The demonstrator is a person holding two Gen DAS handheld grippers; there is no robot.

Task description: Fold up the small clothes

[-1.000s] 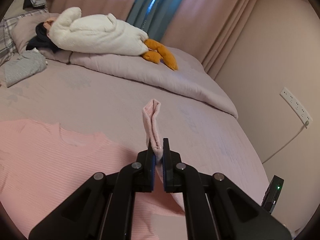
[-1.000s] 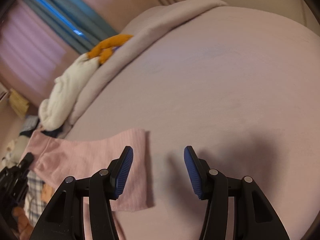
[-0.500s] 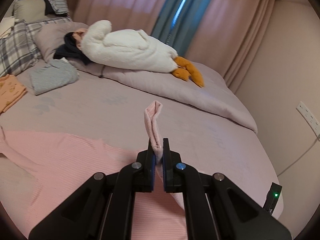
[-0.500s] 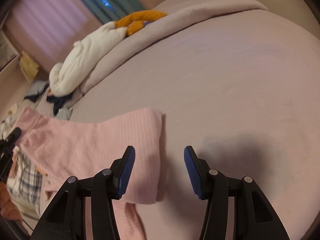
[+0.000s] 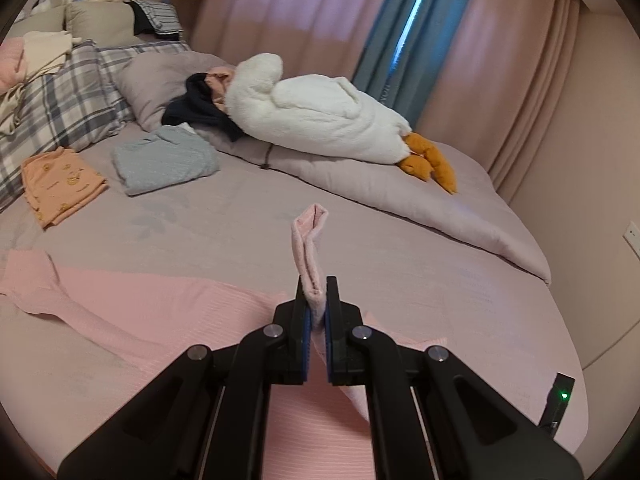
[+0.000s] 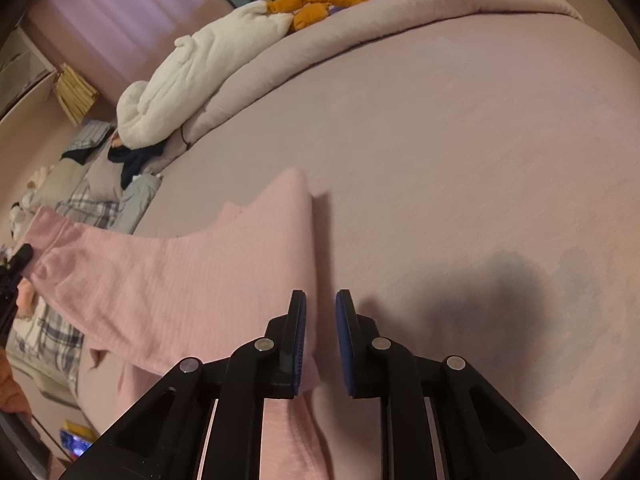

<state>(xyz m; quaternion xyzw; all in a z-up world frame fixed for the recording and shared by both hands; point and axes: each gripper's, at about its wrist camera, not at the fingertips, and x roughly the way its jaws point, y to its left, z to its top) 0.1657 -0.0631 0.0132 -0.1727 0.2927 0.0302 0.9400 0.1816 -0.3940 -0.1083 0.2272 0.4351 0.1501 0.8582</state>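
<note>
The pink top (image 5: 160, 312) lies spread across the bed (image 5: 420, 272), one edge lifted. The left tool (image 5: 316, 308) is clamped tight on a fold of that pink cloth, which sticks up between its pads. The right tool (image 6: 320, 320) has just been closing; its jaws stand narrowly apart over the top's edge (image 6: 200, 280), and I cannot tell whether cloth is pinched. A white stuffed goose (image 5: 320, 120) rests on the rolled quilt (image 5: 400, 196).
</note>
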